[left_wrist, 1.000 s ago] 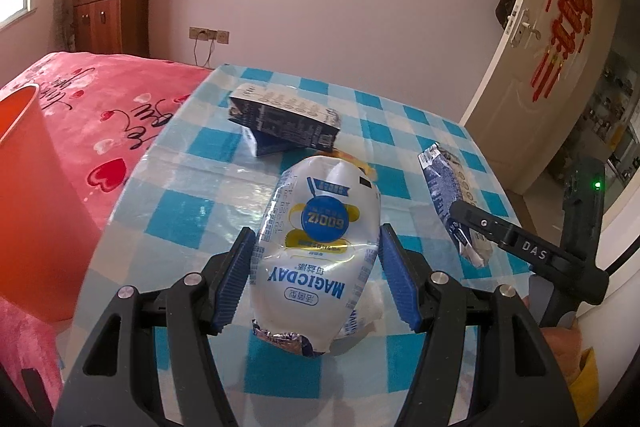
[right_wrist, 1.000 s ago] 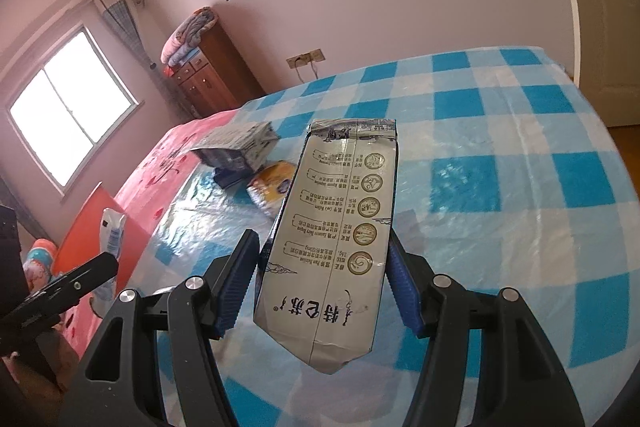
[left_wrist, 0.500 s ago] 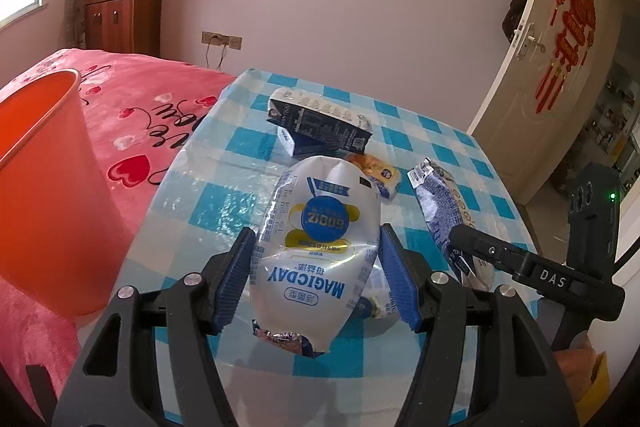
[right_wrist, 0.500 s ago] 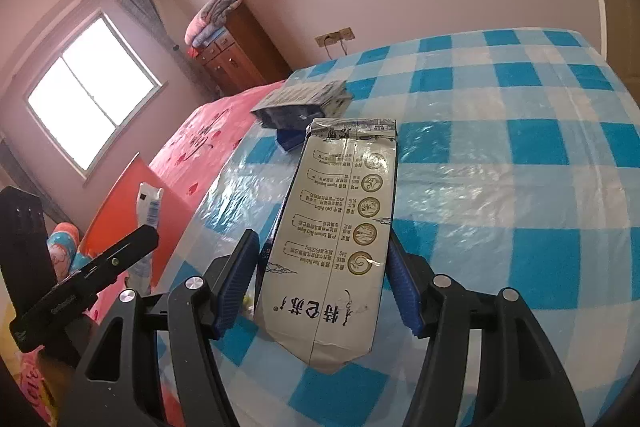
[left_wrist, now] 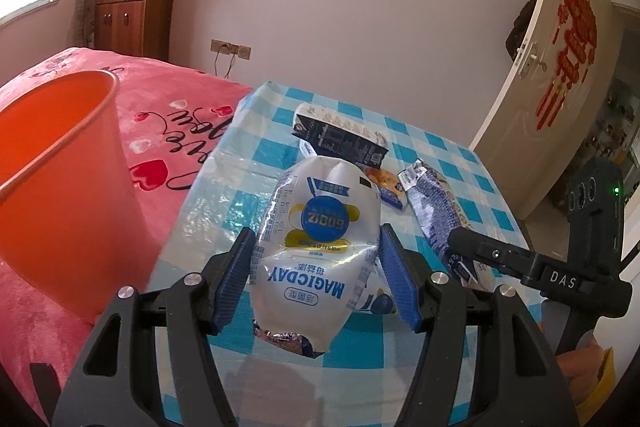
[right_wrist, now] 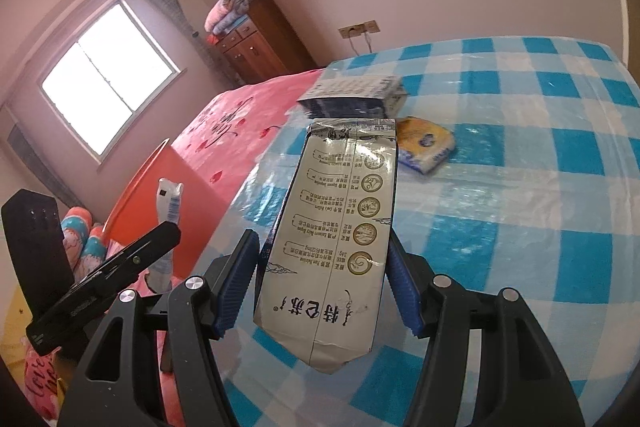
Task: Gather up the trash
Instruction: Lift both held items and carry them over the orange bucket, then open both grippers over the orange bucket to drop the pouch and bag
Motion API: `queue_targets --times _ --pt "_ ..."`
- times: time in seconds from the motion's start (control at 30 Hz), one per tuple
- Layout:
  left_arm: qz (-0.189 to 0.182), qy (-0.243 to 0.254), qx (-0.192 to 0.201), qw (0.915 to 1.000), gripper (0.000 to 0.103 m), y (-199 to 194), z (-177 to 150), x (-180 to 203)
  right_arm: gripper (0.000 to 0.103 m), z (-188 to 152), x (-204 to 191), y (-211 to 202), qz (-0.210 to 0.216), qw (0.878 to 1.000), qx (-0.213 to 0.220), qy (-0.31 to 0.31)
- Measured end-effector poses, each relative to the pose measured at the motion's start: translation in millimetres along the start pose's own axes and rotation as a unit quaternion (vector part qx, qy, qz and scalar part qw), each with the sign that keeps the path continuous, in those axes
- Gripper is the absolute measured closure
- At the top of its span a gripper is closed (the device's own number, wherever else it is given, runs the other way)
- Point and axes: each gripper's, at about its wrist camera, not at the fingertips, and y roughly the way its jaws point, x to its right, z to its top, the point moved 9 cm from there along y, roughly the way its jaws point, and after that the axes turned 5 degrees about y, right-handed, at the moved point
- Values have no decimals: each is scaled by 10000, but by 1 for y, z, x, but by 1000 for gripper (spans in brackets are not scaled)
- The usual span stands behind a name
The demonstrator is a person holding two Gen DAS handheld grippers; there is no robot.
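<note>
My left gripper (left_wrist: 316, 241) is shut on a white MAGICDAY pouch (left_wrist: 320, 251), held above the near edge of the blue checked table (left_wrist: 240, 163). An orange bin (left_wrist: 60, 167) stands close on the left, beside the table. My right gripper (right_wrist: 322, 243) is shut on a flattened grey-white milk pack (right_wrist: 340, 227), held over the table's left part. In the left wrist view this pack (left_wrist: 436, 211) shows blue print. A dark carton (left_wrist: 344, 139) and a small yellow packet (left_wrist: 386, 181) lie on the table.
A bed with a pink heart-print cover (left_wrist: 172, 115) runs along the table's left side. In the right wrist view the bin (right_wrist: 140, 183) sits low on the left, behind the left gripper (right_wrist: 120, 267). A half-open door (left_wrist: 552, 75) stands at the right.
Both grippers have drawn back from the table toward the bin, each still holding its item. The bin looms larger in the left view; the carton and packet look farther off.
</note>
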Motion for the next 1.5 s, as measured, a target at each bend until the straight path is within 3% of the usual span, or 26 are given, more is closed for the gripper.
queue_targets --times 0.37,0.7,0.9,0.97,1.03,1.13,1.33,1.5 --pt "149 -198 556 9981 40 -45 24 -34 40 3 -68 12 317 9977 -193 -564" --pt "871 -512 1162 9881 39 -102 51 -104 46 13 -159 35 815 9873 -428 -1294" --pt "1339 -849 1283 9790 39 -115 58 -153 48 25 -223 56 1268 9770 -480 -1647" --pt "1471 -981 1232 9765 39 -115 54 -168 48 29 -233 63 1231 9764 -421 -1725" --pt "1498 -1105 1189 9753 39 -115 48 -177 47 32 -231 70 1143 9790 -385 -1641" --pt "1539 -1119 1165 9748 39 -115 42 -182 19 31 -202 78 564 9854 -319 -1572" --pt "1507 -1136 1140 9754 39 -110 41 -189 18 -8 -125 114 -345 9917 -926 -823" --pt "1519 -1110 1118 9758 39 -109 41 -189 18 -27 -111 145 -692 9871 -1028 -1018"
